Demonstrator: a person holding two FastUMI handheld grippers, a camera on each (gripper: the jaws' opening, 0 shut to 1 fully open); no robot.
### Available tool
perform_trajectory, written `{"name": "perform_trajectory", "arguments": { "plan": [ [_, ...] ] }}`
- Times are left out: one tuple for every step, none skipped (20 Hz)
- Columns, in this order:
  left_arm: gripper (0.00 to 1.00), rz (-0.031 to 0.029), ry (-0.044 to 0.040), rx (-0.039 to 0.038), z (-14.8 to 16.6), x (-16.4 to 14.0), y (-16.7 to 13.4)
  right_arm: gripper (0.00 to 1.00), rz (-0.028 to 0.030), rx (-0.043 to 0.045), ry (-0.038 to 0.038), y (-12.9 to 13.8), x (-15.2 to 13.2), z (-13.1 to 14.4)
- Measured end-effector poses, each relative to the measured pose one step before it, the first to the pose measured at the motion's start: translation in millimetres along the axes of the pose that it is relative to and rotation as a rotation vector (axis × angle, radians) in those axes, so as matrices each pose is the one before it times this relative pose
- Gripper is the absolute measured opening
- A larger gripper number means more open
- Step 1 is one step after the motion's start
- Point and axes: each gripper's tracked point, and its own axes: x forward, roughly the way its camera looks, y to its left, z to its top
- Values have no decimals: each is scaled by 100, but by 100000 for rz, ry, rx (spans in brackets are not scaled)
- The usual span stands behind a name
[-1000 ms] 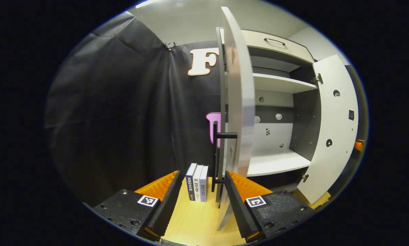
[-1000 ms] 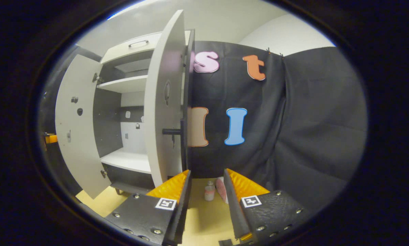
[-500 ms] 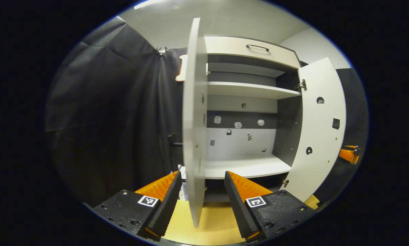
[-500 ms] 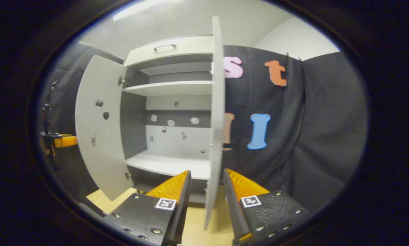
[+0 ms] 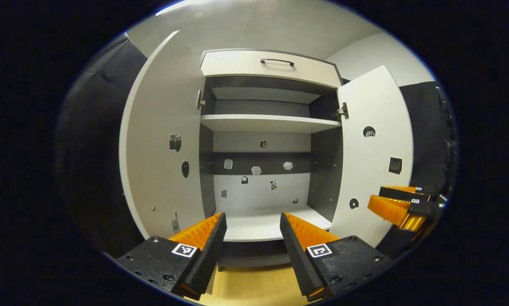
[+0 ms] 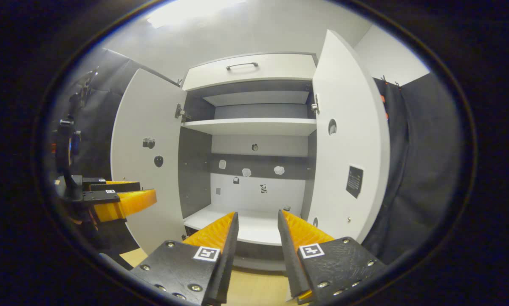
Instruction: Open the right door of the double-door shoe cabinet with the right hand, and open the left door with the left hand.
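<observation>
Shoe cabinet (image 5: pixel 271 68), doors wide, on wooden floor (image 5: pixel 254 289)

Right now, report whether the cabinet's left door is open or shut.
Open. The left door is swung wide on its hinge, inner face showing, with the shelves exposed. The right door is open too.

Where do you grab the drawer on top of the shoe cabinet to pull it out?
By the black bar handle at the middle of the drawer front. Come straight from the front and pinch it above and below, because the bar lies level and seems to stand off the face.
</observation>
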Motion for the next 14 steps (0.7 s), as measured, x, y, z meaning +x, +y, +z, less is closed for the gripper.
{"name": "perform_trajectory", "arguments": {
  "plan": [
    [75,-956,-1716,-1306,382,355,-497,46,-23,1242,-1020,193,512,484],
    [75,-33,-1255,-588,196,345,-155,54,-1402,1004,-891,-165,240,364],
    [84,-330,-701,239,112,204,-95,55,-40,743,-535,5,338,117],
    [87,887,-386,653,62,221,223,56,-642,951,-428,-68,90,204],
    [98,751,-385,277,143,3,98,75,-1207,1032,-264,-380,162,85],
    [99,242,-148,-387,31,114,-145,82,-563,885,-852,-85,-21,292],
    [99,-306,-221,-1269,59,151,-228,94,-245,652,-729,77,40,102],
    [98,-861,100,-1637,-10,8,-413,100,-759,418,-501,-2,-41,264],
    [96,-1504,498,-1032,-41,12,-409,100,-641,83,-354,-87,52,53],
    [98,-952,616,-309,-99,-68,-149,100,-602,-122,-294,36,-46,134],
    [98,-1072,737,406,-106,-25,-62,100,-692,-46,-368,52,-164,106],
    [98,-827,1008,924,-170,-71,-24,100,-960,240,-271,-45,-75,49],
    [98,-777,697,1049,-60,-59,53,100,-1087,162,-320,-90,-154,35],
    [98,-926,313,949,-40,-26,-39,100,-1230,86,-347,23,0,-31]
  ]
}}
